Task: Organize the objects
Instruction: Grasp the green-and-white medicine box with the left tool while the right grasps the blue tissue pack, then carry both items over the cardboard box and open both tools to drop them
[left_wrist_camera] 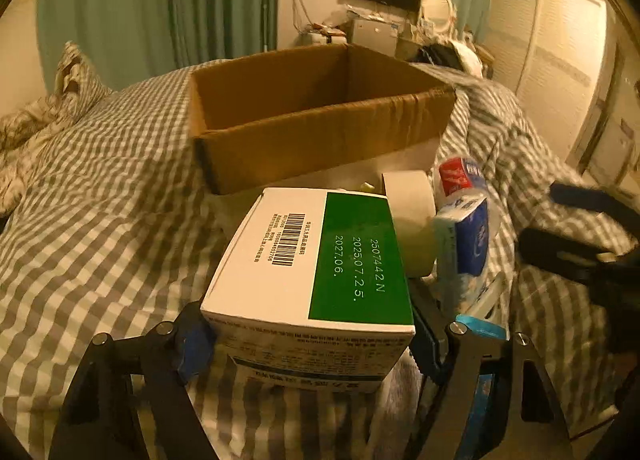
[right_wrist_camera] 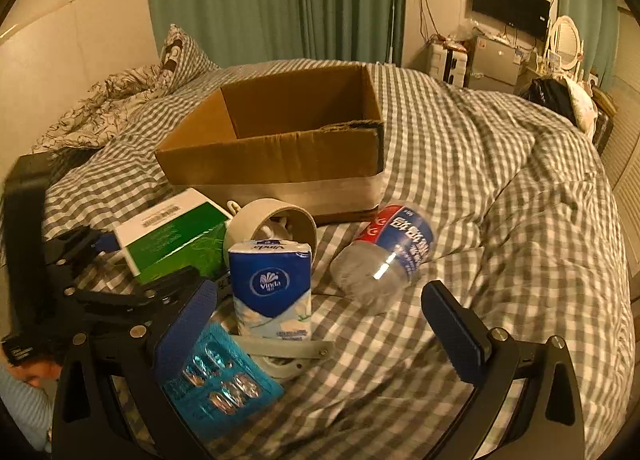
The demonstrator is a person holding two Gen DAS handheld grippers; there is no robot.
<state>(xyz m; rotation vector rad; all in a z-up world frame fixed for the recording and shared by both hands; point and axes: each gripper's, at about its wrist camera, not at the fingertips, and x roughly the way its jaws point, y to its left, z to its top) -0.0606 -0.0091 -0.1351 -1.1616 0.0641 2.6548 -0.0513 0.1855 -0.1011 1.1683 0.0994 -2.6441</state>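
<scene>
**Mia:** What is the left gripper [left_wrist_camera: 308, 344] holding?

**Ben:** The green and white box [left_wrist_camera: 316, 256]. One blue finger is on each side of it, pressed close. The box sits low over the bed [left_wrist_camera: 100, 188], in front of the big cardboard box [left_wrist_camera: 320, 116].

**Mia:** Is it hard to hold?

**Ben:** I think not. It looks like thin card, so it is stiff but could dent if you squeeze hard. It is likely light. The flat sides are a good place to hold, and that is where the fingers are.

**Mia:** Can you read it?

**Ben:** Yes. On the green part it says 2507442N, 2025.07.25. and 2027.06. There is a barcode on the white part. The small writing I cannot read.

**Mia:** What is next to it?

**Ben:** A roll of tape [right_wrist_camera: 272, 228], touching the box. Then a pack of tissues [right_wrist_camera: 272, 284] that says Vinda. It looks soft and squishy. Near it lies a plastic bottle [right_wrist_camera: 384, 256] on its side, with a red and blue label. It is round and may roll.

**Mia:** And the right gripper [right_wrist_camera: 320, 324]?

**Ben:** Its fingers are wide apart and hold nothing. A blue sheet of pills [right_wrist_camera: 220, 384] lies by its left finger. That one is thin and flat, so it is tricky to pick up.

**Mia:** Is the big box full?

**Ben:** The part I can see has nothing in it.
</scene>
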